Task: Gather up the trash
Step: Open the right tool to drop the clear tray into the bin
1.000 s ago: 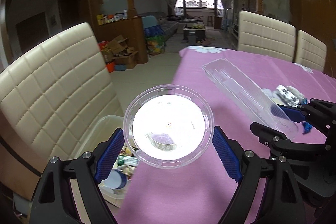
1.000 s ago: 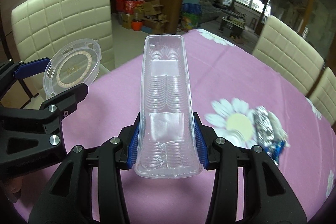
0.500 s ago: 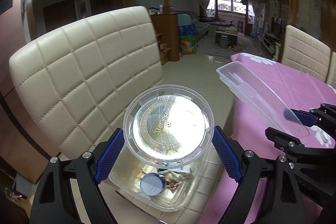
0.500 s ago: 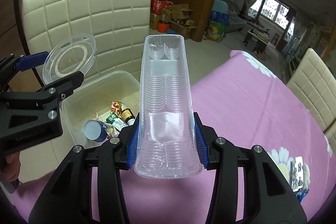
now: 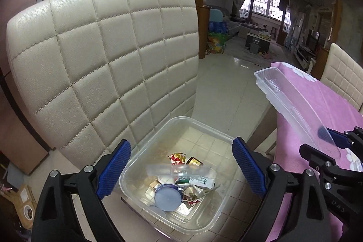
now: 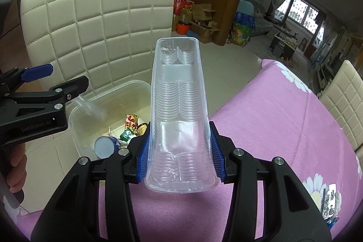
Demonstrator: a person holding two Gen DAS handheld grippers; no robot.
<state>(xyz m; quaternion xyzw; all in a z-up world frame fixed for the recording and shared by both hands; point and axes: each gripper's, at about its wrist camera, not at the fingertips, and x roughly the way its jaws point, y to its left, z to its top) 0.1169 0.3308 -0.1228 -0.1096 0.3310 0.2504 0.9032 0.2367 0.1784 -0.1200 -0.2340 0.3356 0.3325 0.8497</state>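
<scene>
My left gripper (image 5: 180,165) is open and empty above a clear plastic bin (image 5: 217,222) on the floor, which holds several wrappers and a blue-lidded cup (image 5: 169,196). A round clear lid (image 5: 179,170) shows blurred inside the bin; in the right wrist view it (image 6: 90,107) is in mid-air below the left gripper (image 6: 54,81). My right gripper (image 6: 179,158) is shut on a long clear plastic tray (image 6: 178,110), held over the pink table edge; the tray also shows in the left wrist view (image 5: 292,106).
A cream quilted chair (image 5: 102,69) stands right behind the bin. The pink flowered tablecloth (image 6: 272,124) covers the table at right, with a crumpled wrapper (image 6: 329,199) on it. More cream chairs (image 6: 342,101) stand at the far side.
My left gripper swung from the table to over the bin, opened and let the round lid fall in. My right gripper followed left with the tray.
</scene>
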